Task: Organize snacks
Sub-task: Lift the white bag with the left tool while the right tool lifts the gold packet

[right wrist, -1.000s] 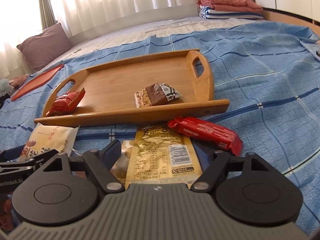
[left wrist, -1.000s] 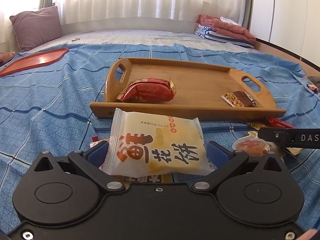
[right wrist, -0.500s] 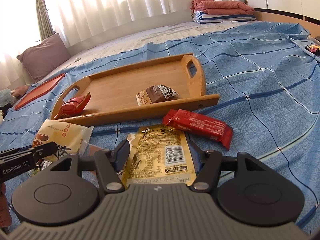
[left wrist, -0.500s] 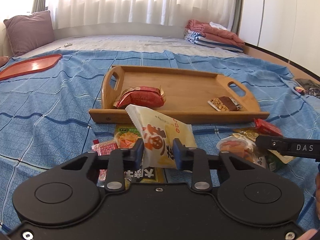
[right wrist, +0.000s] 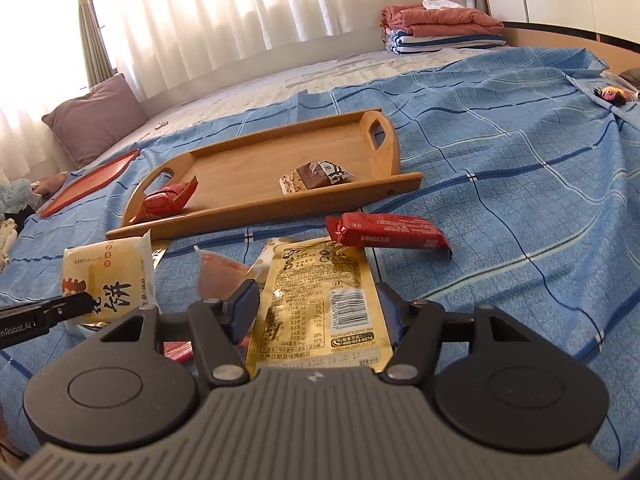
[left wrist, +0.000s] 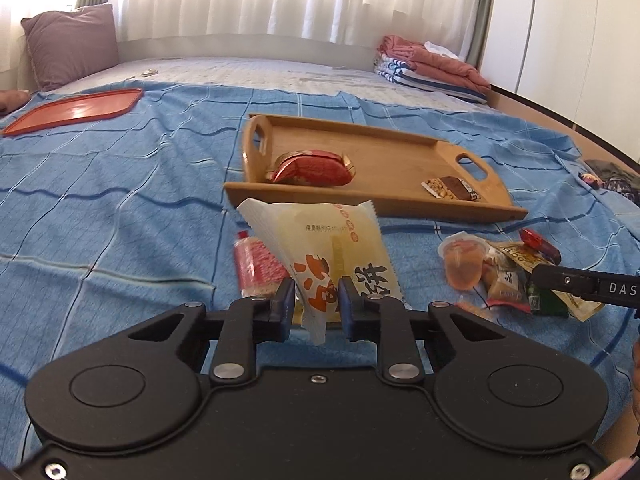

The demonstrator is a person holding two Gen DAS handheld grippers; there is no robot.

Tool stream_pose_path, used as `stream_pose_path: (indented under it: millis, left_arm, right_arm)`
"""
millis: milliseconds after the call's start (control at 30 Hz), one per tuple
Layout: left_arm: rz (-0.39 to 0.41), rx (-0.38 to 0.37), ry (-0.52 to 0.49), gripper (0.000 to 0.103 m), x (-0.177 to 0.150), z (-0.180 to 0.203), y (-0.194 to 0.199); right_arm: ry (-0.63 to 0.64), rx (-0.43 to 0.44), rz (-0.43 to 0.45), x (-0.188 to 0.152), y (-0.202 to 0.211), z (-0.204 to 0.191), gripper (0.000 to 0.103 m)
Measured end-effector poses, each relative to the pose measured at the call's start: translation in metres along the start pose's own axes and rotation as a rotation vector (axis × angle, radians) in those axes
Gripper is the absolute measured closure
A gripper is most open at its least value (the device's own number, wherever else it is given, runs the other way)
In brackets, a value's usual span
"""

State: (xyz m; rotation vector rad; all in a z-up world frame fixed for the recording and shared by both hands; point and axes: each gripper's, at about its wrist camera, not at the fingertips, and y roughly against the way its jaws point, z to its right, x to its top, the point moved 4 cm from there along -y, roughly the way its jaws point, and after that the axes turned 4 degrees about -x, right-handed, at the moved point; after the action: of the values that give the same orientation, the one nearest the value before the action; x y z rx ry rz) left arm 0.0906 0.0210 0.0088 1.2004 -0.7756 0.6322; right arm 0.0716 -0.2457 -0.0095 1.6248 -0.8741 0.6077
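My left gripper (left wrist: 316, 300) is shut on a pale yellow cake packet (left wrist: 332, 248) and holds it above the blue bedspread, in front of the wooden tray (left wrist: 400, 152). The tray holds a red snack bag (left wrist: 310, 168) and a chocolate peanut bar (left wrist: 450, 189). My right gripper (right wrist: 318, 312) stands partly open around a gold snack pouch (right wrist: 320, 304), whose edges touch the pads. A red bar (right wrist: 386, 232) lies just past it. The yellow packet also shows in the right wrist view (right wrist: 106, 276).
A pile of small snacks (left wrist: 500, 272) and a pink packet (left wrist: 256, 268) lie on the bedspread. A red tray (left wrist: 76, 110) lies far left. A cushion (left wrist: 72, 44) and folded blankets (left wrist: 432, 66) lie at the back.
My left gripper shut on the yellow packet and lifted it off the pile. My right gripper narrowed around the gold pouch and rose a little.
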Motion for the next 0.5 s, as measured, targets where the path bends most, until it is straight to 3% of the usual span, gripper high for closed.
stream_pose_path:
  millis: [33, 100, 133, 200, 267, 367, 500]
  left_arm:
    - [0.009, 0.011, 0.005, 0.077, -0.002, -0.003, 0.004]
    - [0.037, 0.067, -0.009, 0.056, -0.005, -0.004, 0.012]
    - [0.050, 0.086, -0.032, 0.051, -0.006, -0.002, 0.013]
    - [0.067, 0.090, -0.061, 0.027, -0.005, 0.002, 0.012]
    - [0.081, 0.083, -0.070, 0.009, -0.003, 0.008, 0.008]
    - [0.100, 0.104, -0.087, 0.001, -0.002, 0.022, -0.001]
    - [0.098, 0.119, -0.109, 0.000, -0.001, 0.042, -0.015]
  right_arm:
    - [0.000, 0.004, -0.004, -0.002, 0.002, 0.000, 0.038]
    - [0.004, 0.008, -0.009, -0.005, 0.006, -0.002, 0.037]
    - [0.009, 0.013, -0.011, -0.007, 0.007, -0.002, 0.035]
    - [0.013, 0.006, -0.006, -0.010, 0.009, -0.003, 0.023]
    - [0.019, 0.003, -0.001, -0.012, 0.009, -0.003, 0.018]
    - [0.069, -0.030, 0.006, -0.015, 0.007, -0.009, 0.016]
    - [0.150, -0.072, 0.021, -0.020, 0.005, -0.018, 0.012]
